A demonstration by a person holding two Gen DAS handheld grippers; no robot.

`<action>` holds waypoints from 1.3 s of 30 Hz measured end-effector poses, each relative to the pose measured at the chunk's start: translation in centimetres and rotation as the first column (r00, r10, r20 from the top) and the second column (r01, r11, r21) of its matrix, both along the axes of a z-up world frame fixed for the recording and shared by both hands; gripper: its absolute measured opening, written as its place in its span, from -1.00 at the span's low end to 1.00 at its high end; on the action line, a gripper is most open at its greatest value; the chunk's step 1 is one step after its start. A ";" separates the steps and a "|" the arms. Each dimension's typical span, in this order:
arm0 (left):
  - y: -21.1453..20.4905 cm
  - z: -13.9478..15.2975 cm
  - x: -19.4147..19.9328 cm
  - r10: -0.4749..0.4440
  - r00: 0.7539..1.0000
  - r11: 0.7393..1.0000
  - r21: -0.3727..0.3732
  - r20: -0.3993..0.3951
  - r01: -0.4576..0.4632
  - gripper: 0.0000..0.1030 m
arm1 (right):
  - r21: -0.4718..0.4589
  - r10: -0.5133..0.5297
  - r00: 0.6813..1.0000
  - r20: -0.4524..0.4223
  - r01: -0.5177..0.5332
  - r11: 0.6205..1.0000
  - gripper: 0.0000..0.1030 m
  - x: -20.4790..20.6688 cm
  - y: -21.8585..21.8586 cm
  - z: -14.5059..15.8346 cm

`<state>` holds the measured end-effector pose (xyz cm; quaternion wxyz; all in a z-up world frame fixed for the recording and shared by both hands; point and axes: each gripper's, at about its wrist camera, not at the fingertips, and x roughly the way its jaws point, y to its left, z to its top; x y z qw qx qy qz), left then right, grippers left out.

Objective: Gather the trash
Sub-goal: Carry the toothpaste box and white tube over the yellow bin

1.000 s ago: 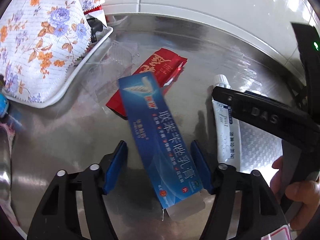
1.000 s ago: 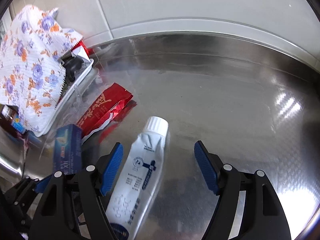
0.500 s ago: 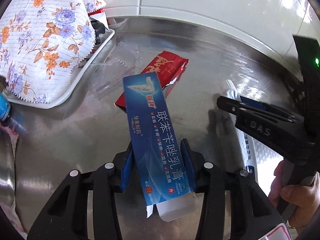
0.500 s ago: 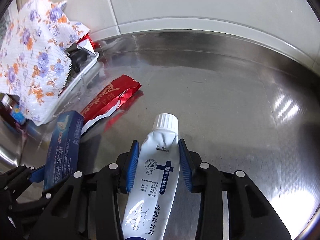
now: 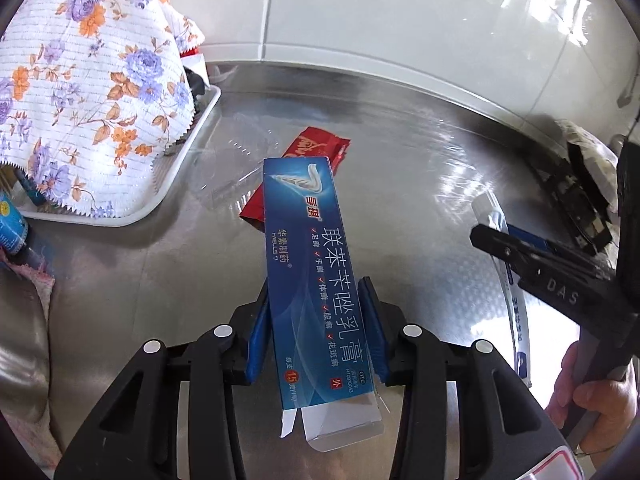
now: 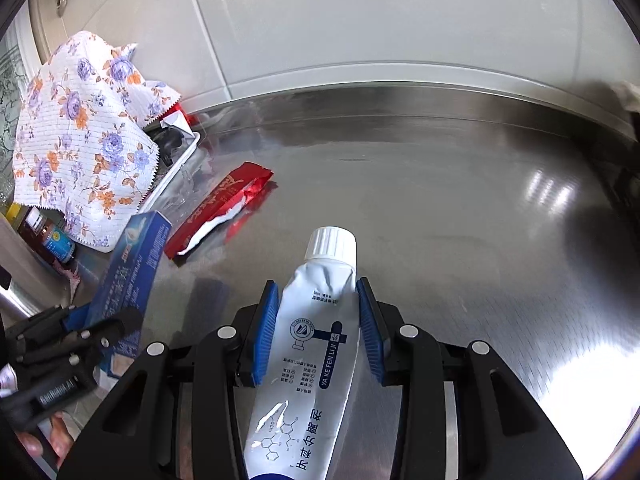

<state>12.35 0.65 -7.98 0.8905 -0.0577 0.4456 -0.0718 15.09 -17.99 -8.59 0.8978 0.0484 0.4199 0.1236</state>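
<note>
— Lifted now, compared with a moment ago: blue carton (image 5: 316, 280) up off the bench (image 5: 400, 184), clamped in left claw (image 5: 316, 332), far end raised toward 12 o'clock.

— And right claw (image 6: 316, 328)?

— Clenched on white tube (image 6: 312, 340), cap pointing to 12 o'clock. Also carried higher than before, well clear of the steel.

— Meaning for the task?

— Probably two pieces of trash secured, ready for carrying to a bin. No bin visible yet.

— Anything left behind?

— Red wrapper (image 6: 220, 212), torn open, lying at 10 o'clock from the tube, beside white tray (image 5: 188, 160) under floral cloth (image 5: 92, 80). Likely next to collect.
</note>
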 end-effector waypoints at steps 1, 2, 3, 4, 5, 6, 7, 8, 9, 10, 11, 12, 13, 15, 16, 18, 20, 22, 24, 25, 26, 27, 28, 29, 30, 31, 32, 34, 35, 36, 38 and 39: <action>0.1 0.2 -0.4 -0.010 1.000 1.000 -0.003 0.005 0.010 -0.22 | 0.000 -0.010 1.000 0.001 0.010 1.000 -0.21 -0.5 -0.3 0.1; 0.1 0.4 -0.8 -0.022 1.000 1.000 -0.007 0.009 0.022 -0.22 | 0.000 -0.022 1.000 0.003 0.022 1.000 -0.21 -1.1 -0.5 0.3; 0.0 0.6 -1.2 -0.032 0.999 0.999 -0.010 0.012 0.032 -0.22 | -0.001 -0.031 1.000 0.007 0.031 1.000 -0.21 -1.6 -0.8 0.4; 0.0 0.7 -1.5 -0.038 0.999 0.999 -0.010 0.014 0.038 -0.22 | -0.001 -0.042 0.999 0.012 0.042 0.999 -0.21 -2.4 -1.1 0.6; -0.1 0.8 -1.9 -0.043 0.999 0.999 -0.011 0.017 0.043 -0.22 | 0.003 -0.051 0.999 0.014 0.051 0.999 -0.21 -3.1 -1.5 0.8; -0.1 1.1 -2.5 -0.048 0.999 0.999 -0.011 0.023 0.048 -0.22 | 0.003 -0.056 0.998 0.017 0.056 0.998 -0.21 -3.7 -1.8 0.9; -0.2 1.2 -3.2 -0.049 0.998 0.999 -0.012 0.026 0.049 -0.22 | 0.001 -0.061 0.998 0.024 0.061 0.998 -0.21 -4.5 -2.1 1.2; -0.3 1.2 -3.4 -0.049 0.998 0.999 -0.015 0.027 0.049 -0.21 | 0.000 -0.062 0.998 0.027 0.062 0.998 -0.21 -5.0 -2.3 1.3; -0.5 1.4 -4.0 -0.048 0.998 0.999 -0.018 0.030 0.048 -0.22 | -0.001 -0.063 0.998 0.031 0.063 0.998 -0.21 -5.8 -2.6 1.5; -0.5 1.5 -4.4 -0.047 0.998 0.999 -0.019 0.033 0.048 -0.22 | -0.001 -0.063 0.997 0.034 0.063 0.998 -0.21 -6.4 -2.9 1.7; -0.7 1.6 -5.0 -0.046 0.998 0.999 -0.018 0.036 0.046 -0.22 | 0.002 -0.063 0.997 0.036 0.063 0.998 -0.21 -7.0 -3.1 1.8; -0.8 1.7 -5.4 -0.044 0.998 0.999 -0.016 0.039 0.045 -0.22 | 0.006 -0.061 0.997 0.039 0.061 0.998 -0.21 -7.8 -3.5 1.9; -1.1 1.8 -6.1 -0.041 0.998 0.999 -0.014 0.043 0.042 -0.22 | 0.006 -0.058 0.997 0.043 0.057 0.998 -0.21 -8.4 -3.7 2.1; -1.5 2.1 -7.4 -0.034 0.998 0.999 -0.015 0.049 0.035 -0.22 | 0.009 -0.049 0.998 0.049 0.048 0.999 -0.21 -9.5 -4.1 2.3; -1.8 2.3 -8.2 -0.029 0.998 0.999 -0.014 0.053 0.030 -0.22 | 0.012 -0.042 0.998 0.053 0.042 0.999 -0.21 -10.3 -4.4 2.5; -2.5 2.7 -10.0 -0.018 0.998 1.000 -0.009 0.062 0.019 -0.22 | 0.018 -0.031 0.998 0.060 0.030 0.999 -0.21 -11.9 -5.1 2.7; -3.2 2.9 -11.6 -0.006 0.998 1.000 -0.007 0.067 0.007 -0.22 | 0.025 -0.021 0.998 0.065 0.019 0.999 -0.21 -13.2 -5.7 3.0; -4.1 3.2 -13.6 0.000 0.997 1.000 0.001 0.075 0.000 -0.22 | 0.028 -0.005 0.997 0.074 0.003 1.000 -0.21 -15.1 -6.4 3.3; -4.8 3.3 -15.3 0.008 0.997 1.000 0.006 0.080 -0.008 -0.22 | 0.031 0.008 0.997 0.080 -0.010 0.999 -0.21 -16.9 -7.1 3.5; -5.5 3.5 -16.7 0.013 0.997 1.000 0.008 0.081 -0.014 -0.22 | 0.033 0.015 0.996 0.084 -0.018 0.999 -0.21 -17.9 -7.6 3.6; -5.9 3.6 -17.7 0.017 0.996 1.000 0.009 0.083 -0.018 -0.22 | 0.035 0.023 0.996 0.088 -0.026 0.999 -0.21 -18.9 -8.0 3.7; -6.3 3.6 -18.6 0.021 0.996 1.000 0.010 0.085 -0.022 -0.22 | 0.038 0.030 0.995 0.093 -0.034 0.999 -0.21 -19.9 -8.5 3.7; -6.8 3.6 -19.8 0.024 0.996 1.000 0.013 0.086 -0.025 -0.22 | 0.040 0.035 0.995 0.096 -0.039 0.998 -0.21 -20.7 -8.8 3.8; -7.2 3.5 -20.8 0.027 0.996 1.000 0.014 0.084 -0.028 -0.22 | 0.042 0.039 0.994 0.098 -0.044 0.998 -0.21 -21.4 -9.1 3.8; -7.5 3.4 -21.7 0.030 0.996 0.999 0.015 0.081 -0.031 -0.22 | 0.045 0.045 0.994 0.099 -0.049 0.998 -0.21 -22.5 -9.6 3.7; -8.0 3.1 -23.0 0.030 0.997 0.999 0.017 0.074 -0.032 -0.22 | 0.046 0.048 0.994 0.098 -0.053 0.998 -0.21 -23.5 -10.1 3.6; -8.3 3.0 -23.6 0.031 0.997 0.999 0.018 0.069 -0.032 -0.22 | 0.047 0.051 0.994 0.098 -0.055 0.997 -0.21 -24.0 -10.3 3.5; -9.1 2.2 -25.4 0.032 0.998 0.999 0.022 0.047 -0.033 -0.22 | 0.051 0.055 0.995 0.085 -0.059 0.997 -0.21 -25.8 -11.1 3.0; -9.5 1.9 -26.1 0.032 0.999 0.999 0.021 0.034 -0.033 -0.22 | 0.052 0.056 0.995 0.080 -0.061 0.997 -0.21 -26.3 -11.3 2.7; -9.8 1.7 -26.6 0.031 0.999 0.999 0.021 0.026 -0.032 -0.22 | 0.052 0.060 0.996 0.072 -0.064 0.997 -0.21 -26.8 -11.6 2.3; -10.5 0.8 -27.8 0.026 1.000 0.999 0.027 -0.002 -0.026 -0.22 | 0.051 0.063 0.997 0.051 -0.066 0.996 -0.21 -28.0 -12.1 1.4; -10.8 0.6 -28.2 0.025 1.000 0.999 0.029 -0.010 -0.024 -0.22 | 0.054 0.063 0.997 0.043 -0.065 0.996 -0.21 -28.3 -12.3 1.1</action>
